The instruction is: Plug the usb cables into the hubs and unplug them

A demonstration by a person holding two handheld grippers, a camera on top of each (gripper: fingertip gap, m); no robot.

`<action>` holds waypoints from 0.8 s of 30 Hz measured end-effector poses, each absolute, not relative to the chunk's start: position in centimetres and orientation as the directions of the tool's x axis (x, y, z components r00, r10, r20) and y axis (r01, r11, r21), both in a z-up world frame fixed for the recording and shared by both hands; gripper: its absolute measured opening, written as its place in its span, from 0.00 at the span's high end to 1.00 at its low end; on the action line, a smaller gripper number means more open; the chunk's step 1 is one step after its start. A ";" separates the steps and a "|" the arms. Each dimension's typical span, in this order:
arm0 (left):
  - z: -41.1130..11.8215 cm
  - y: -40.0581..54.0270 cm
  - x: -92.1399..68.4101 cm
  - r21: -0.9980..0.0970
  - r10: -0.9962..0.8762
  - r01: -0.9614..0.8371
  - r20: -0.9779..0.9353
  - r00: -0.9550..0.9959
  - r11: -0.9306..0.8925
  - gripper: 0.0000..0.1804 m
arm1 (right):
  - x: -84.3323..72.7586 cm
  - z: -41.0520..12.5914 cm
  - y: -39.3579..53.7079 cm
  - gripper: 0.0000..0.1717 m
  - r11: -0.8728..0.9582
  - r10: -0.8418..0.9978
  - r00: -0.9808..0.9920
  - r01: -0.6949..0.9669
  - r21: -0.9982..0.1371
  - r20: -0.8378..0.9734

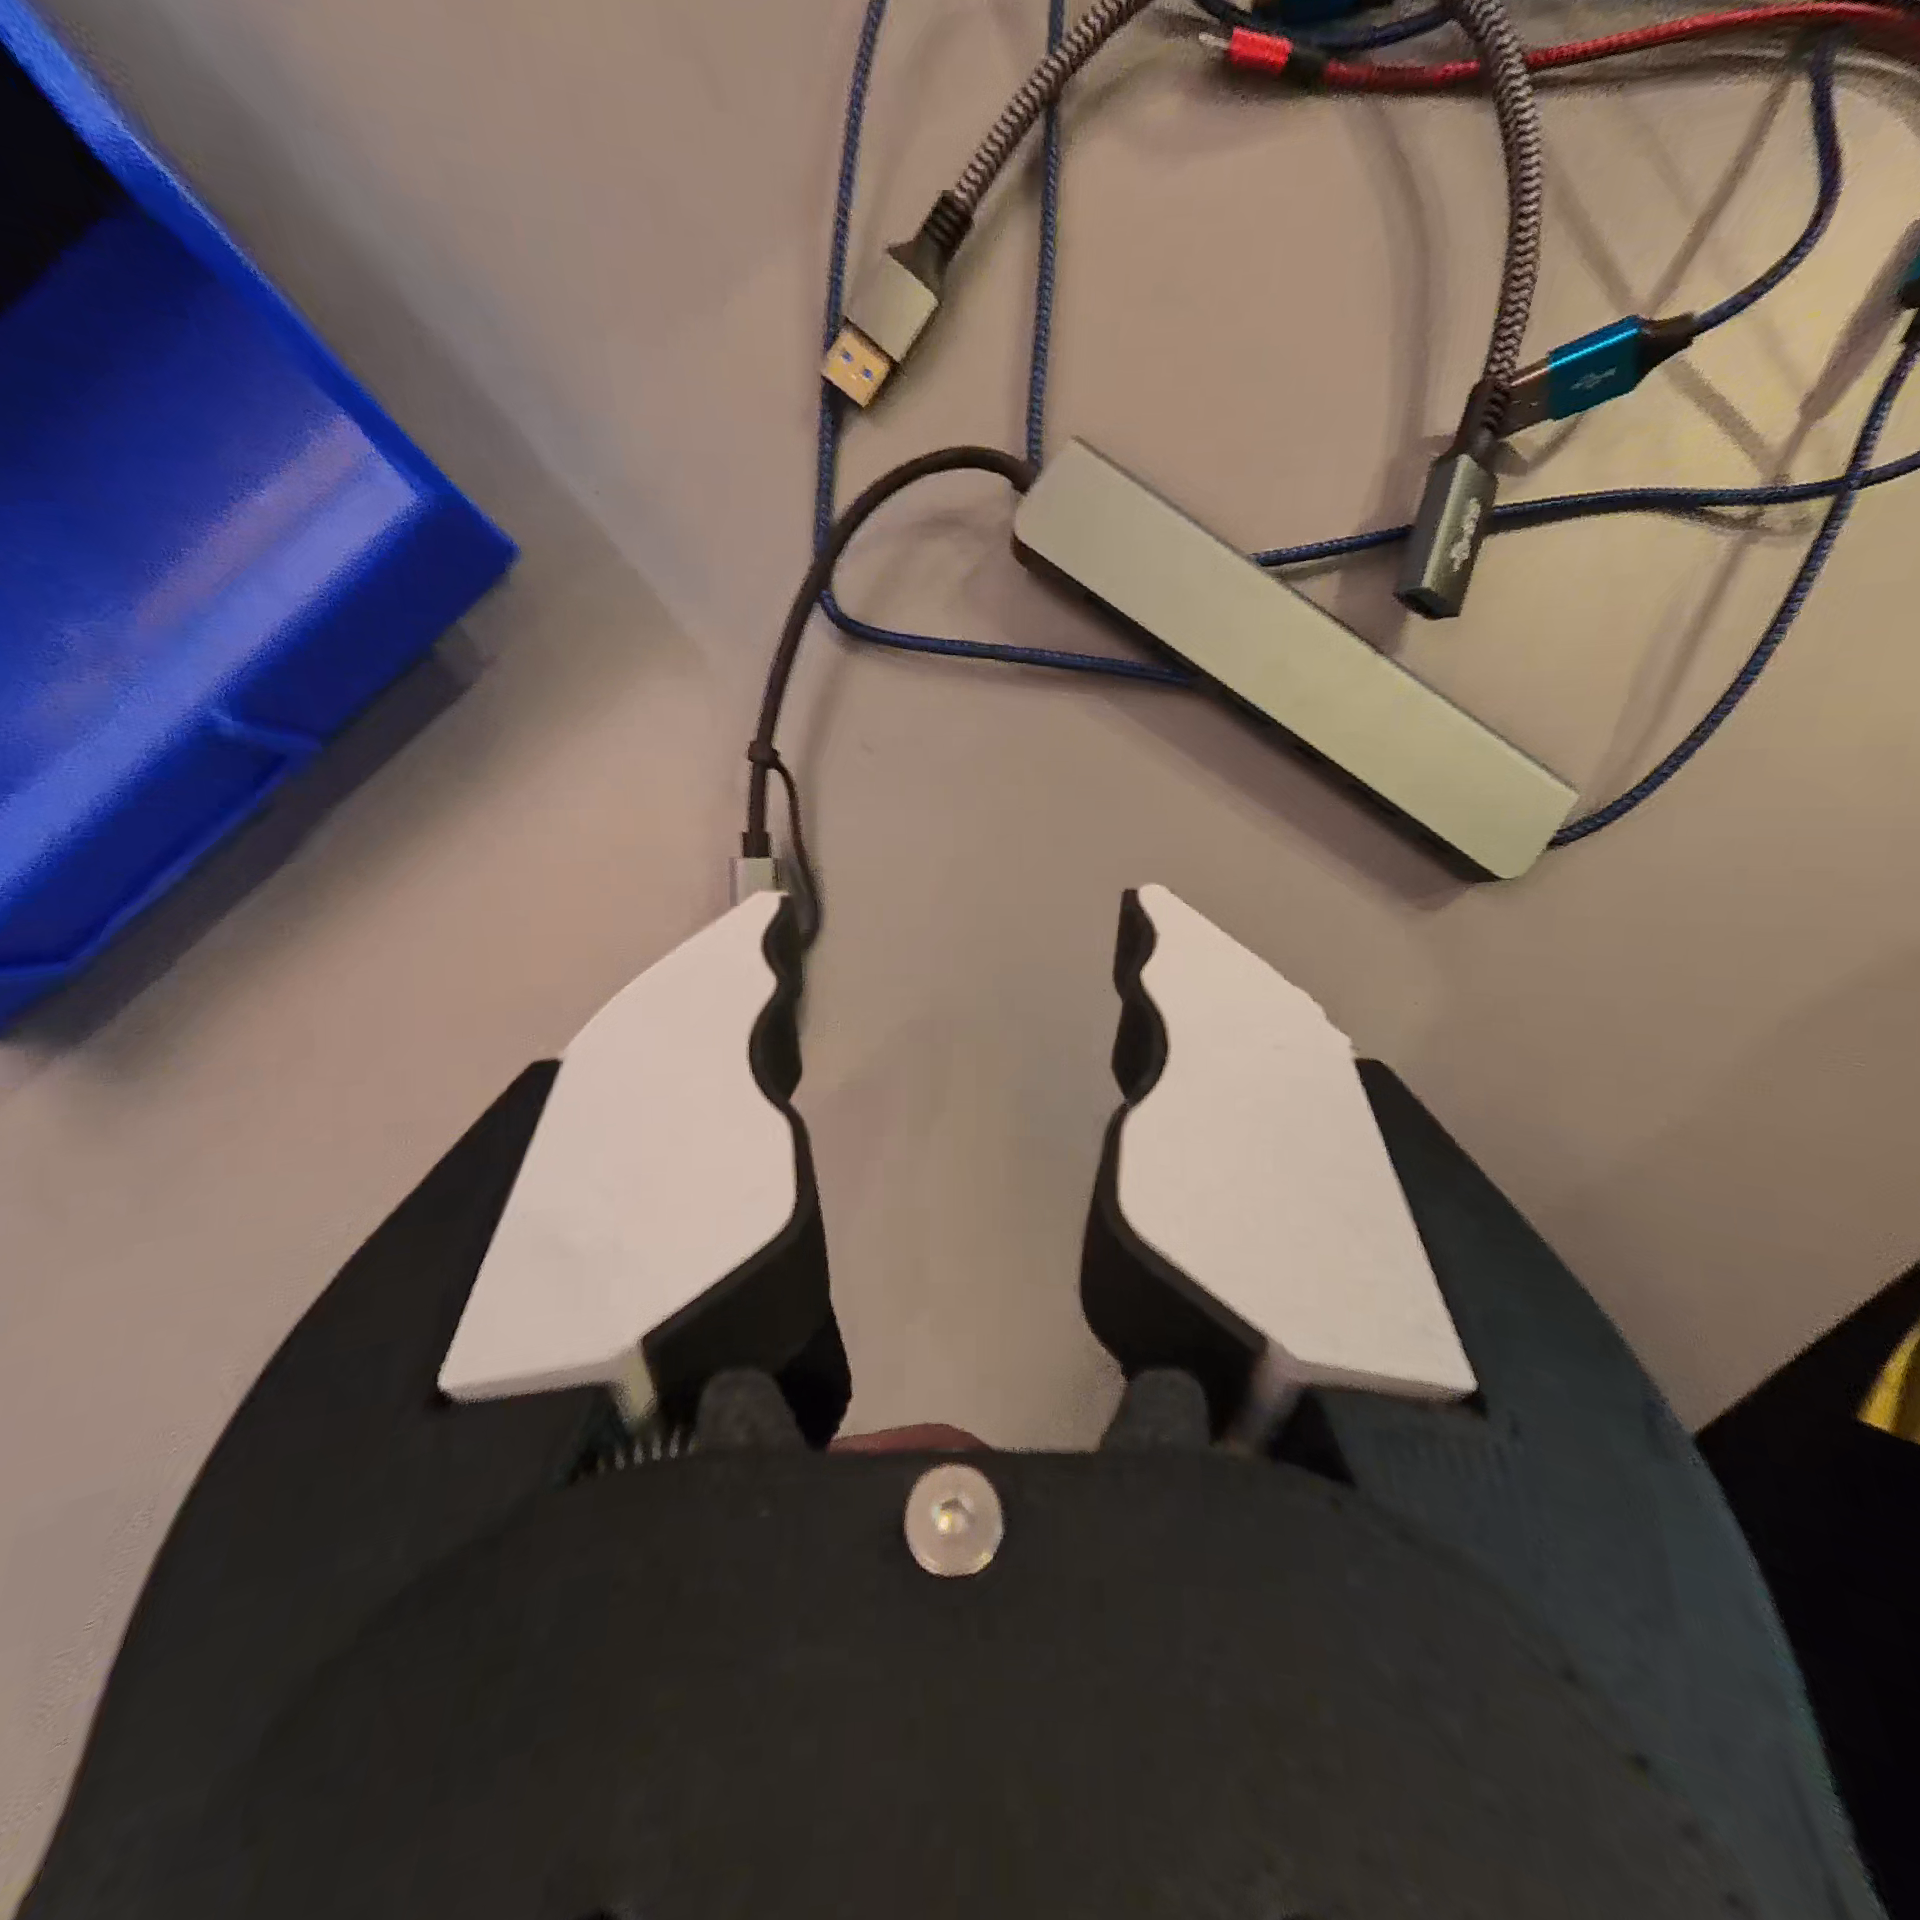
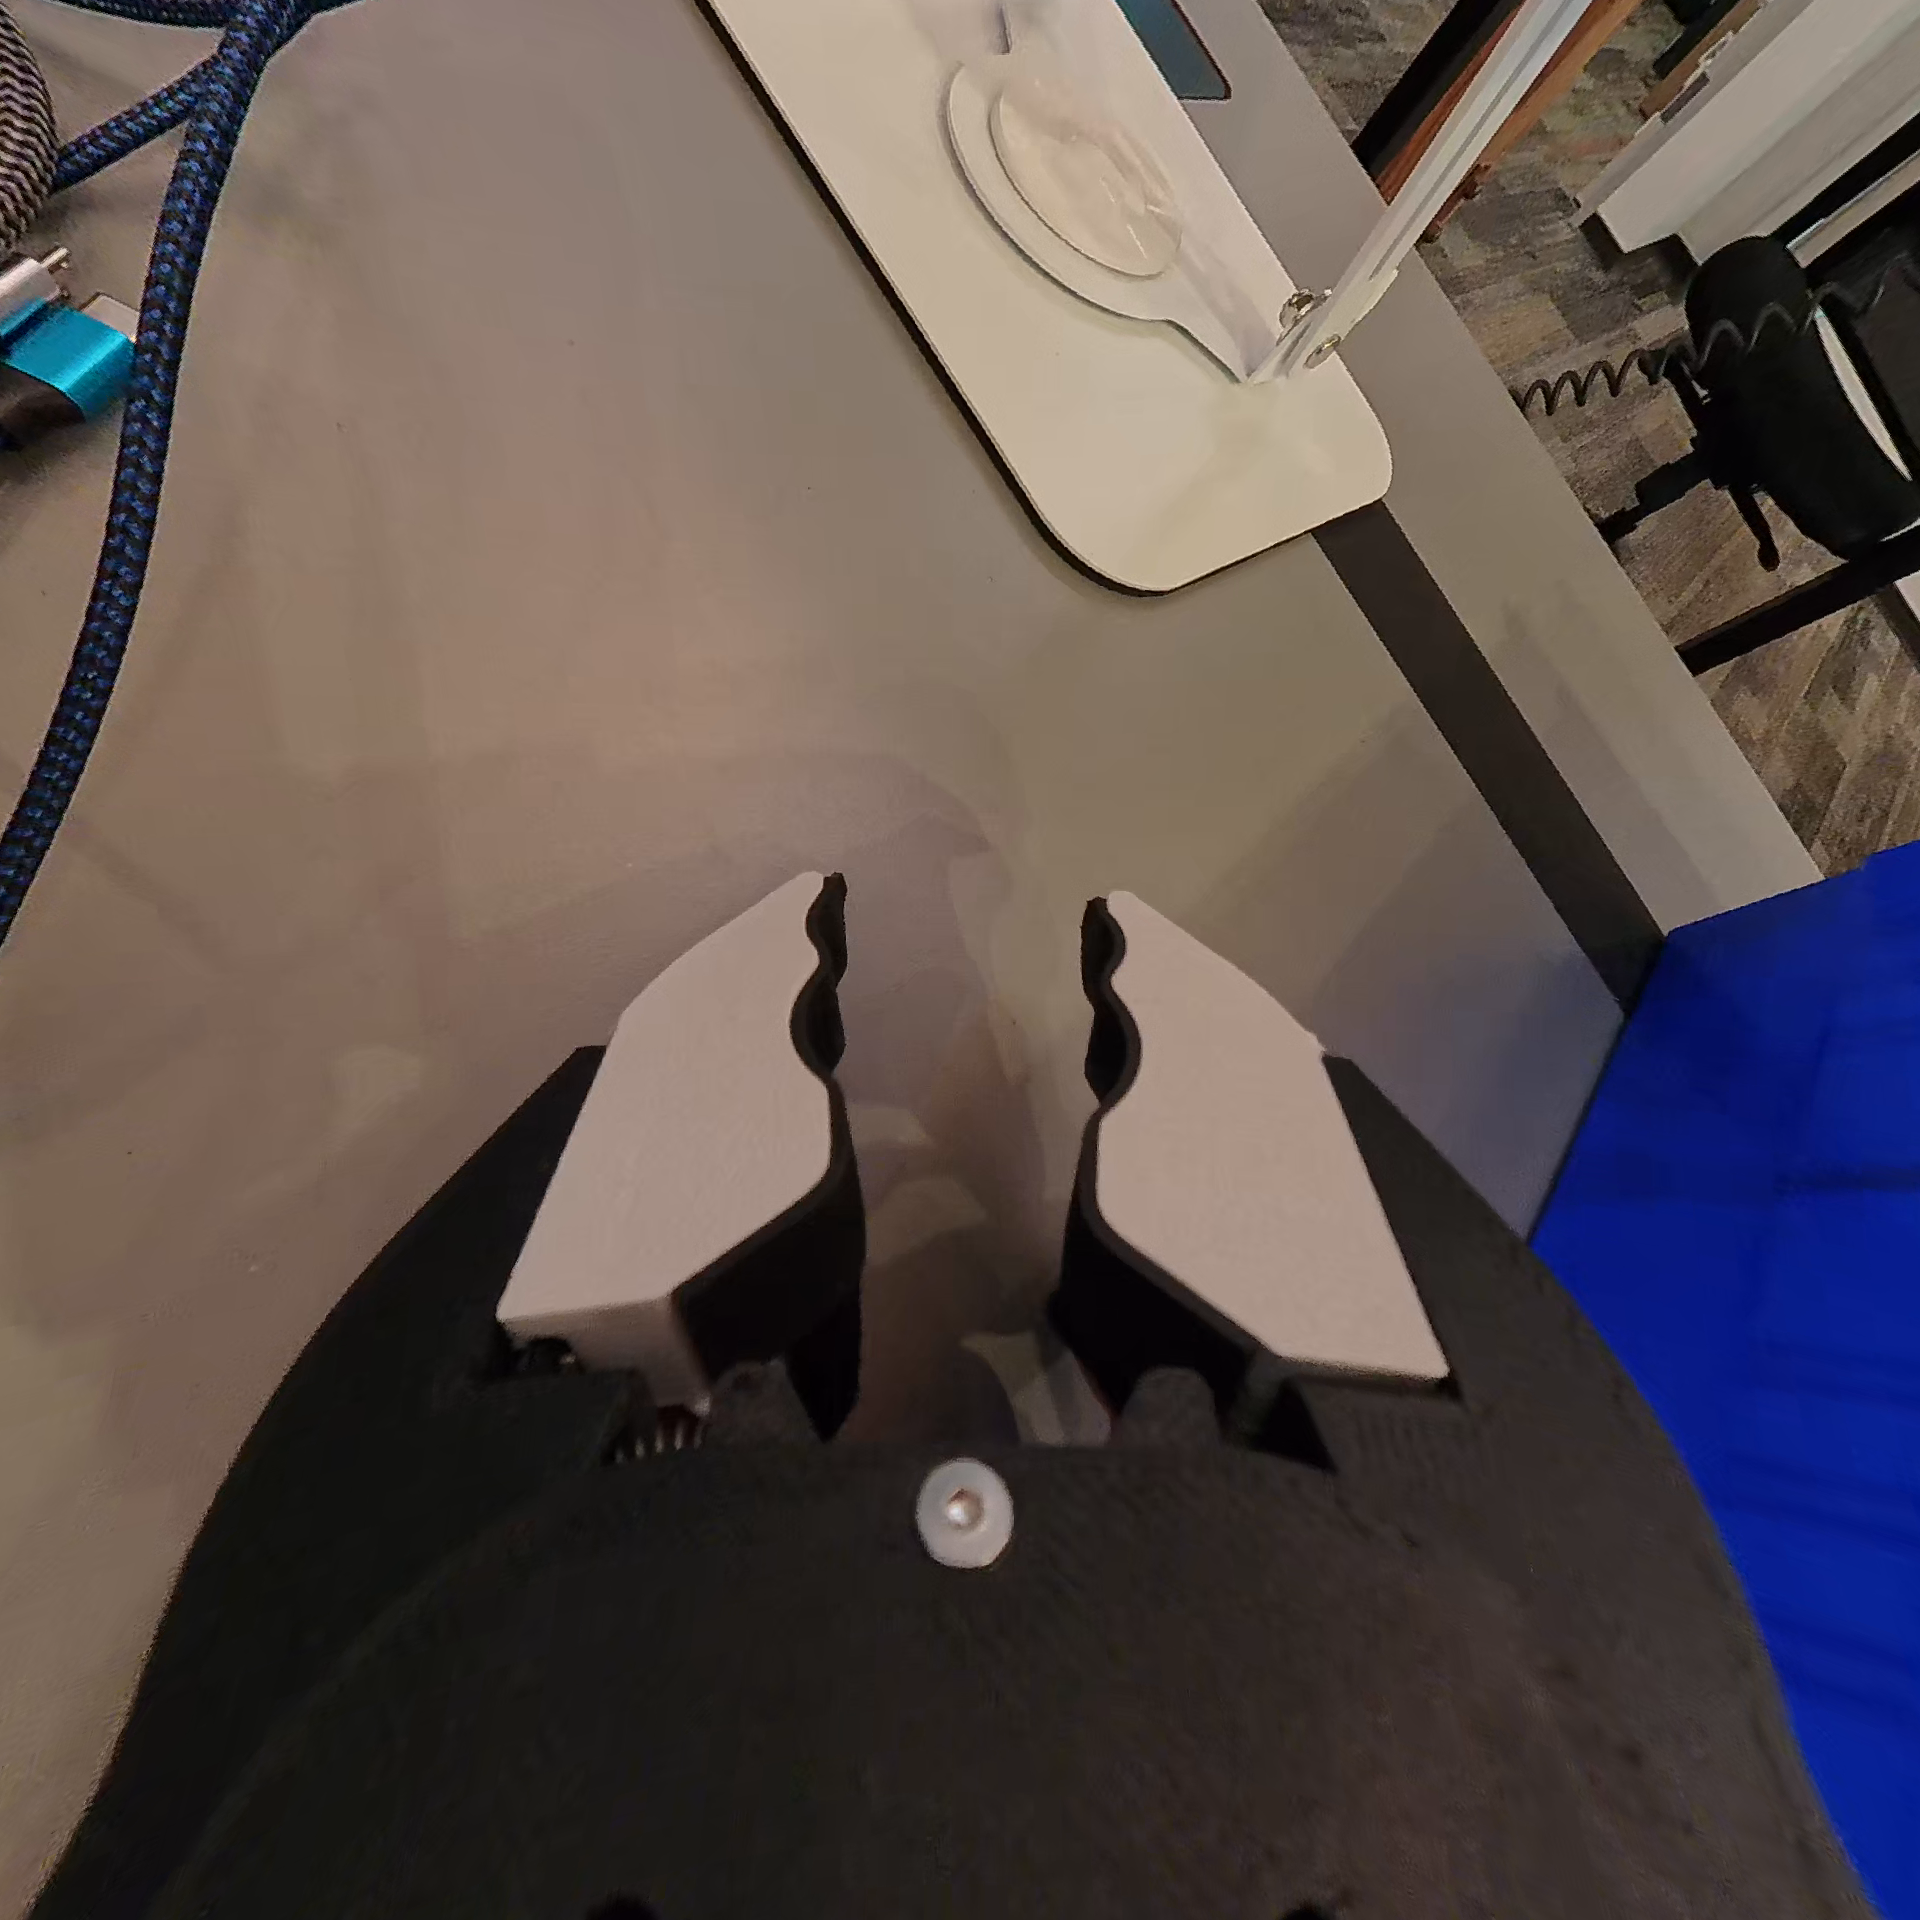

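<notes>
1. Between plugs, by the look of it: left hand-held gripper spread wide over bare worktop, nothing between its fingers; the hub's own small plug lies against the tip of its left finger, outside any grasp.
2. Right hand-held gripper likewise parted and empty, hovering over plain worktop well away from the cables.
3. Grey hub flat on the worktop ahead and to the right, its ports on the shadowed long side; whether anything is plugged in, impossible to tell.
4. Loose gold-tipped plug beyond, grey socket end and teal connector resting around the hub among blue braided cables.
5. Next move probably: choosing one loose plug, closing on its shell squarely, lining it up with a port while the other gripper steadies the hub.
6. Writing: only small symbols on the grey and teal connectors; no brand legible.
7. Blue bin at left.
</notes>
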State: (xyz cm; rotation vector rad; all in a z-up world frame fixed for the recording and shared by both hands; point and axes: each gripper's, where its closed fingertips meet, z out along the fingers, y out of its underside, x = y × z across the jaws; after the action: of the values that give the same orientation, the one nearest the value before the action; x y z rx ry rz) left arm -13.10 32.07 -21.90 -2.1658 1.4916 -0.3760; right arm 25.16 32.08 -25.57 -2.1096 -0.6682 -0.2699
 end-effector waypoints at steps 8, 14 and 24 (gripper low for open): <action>-24.3 27.1 -8.3 -0.526 -0.877 -0.707 0.202 0.435 -0.472 0.55 | 25.1 -25.6 32.1 0.75 -0.468 0.363 0.832 0.552 -0.690 0.419; -26.5 27.1 -5.8 -0.482 -0.837 -0.703 0.139 0.529 -0.523 0.66 | 25.1 -25.6 32.1 0.75 -0.467 0.364 0.832 0.552 -0.690 0.419; -26.4 27.2 -4.3 -0.537 -0.891 -0.753 -0.006 0.453 -0.380 0.81 | 25.2 -25.4 32.2 0.73 -0.469 0.356 0.836 0.547 -0.693 0.419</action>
State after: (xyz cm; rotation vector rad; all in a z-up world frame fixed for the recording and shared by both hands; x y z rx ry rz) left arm -4.30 27.19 -26.45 -2.2387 1.3754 -0.3938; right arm 25.24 32.15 -25.44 -2.1105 -0.6588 -0.2693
